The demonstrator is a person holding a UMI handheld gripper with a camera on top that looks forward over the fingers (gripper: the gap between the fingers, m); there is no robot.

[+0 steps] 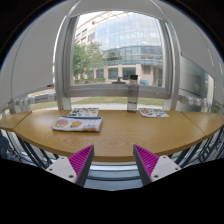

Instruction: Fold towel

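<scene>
Long curved wooden worktop [115, 135], tan, set before a large window.
Tall clear bottle [132, 94]: upright at the worktop's far edge, against the window.
Colourful flat printed item [78, 124]: on the worktop, left of the bottle and nearer the fingers.
Second flat printed item [153, 113]: just right of the bottle.
Gripper [113, 163]: fingers with magenta pads [81, 160] spread wide, nothing held, short of the worktop's near edge.
Towel: not identifiable anywhere.
</scene>
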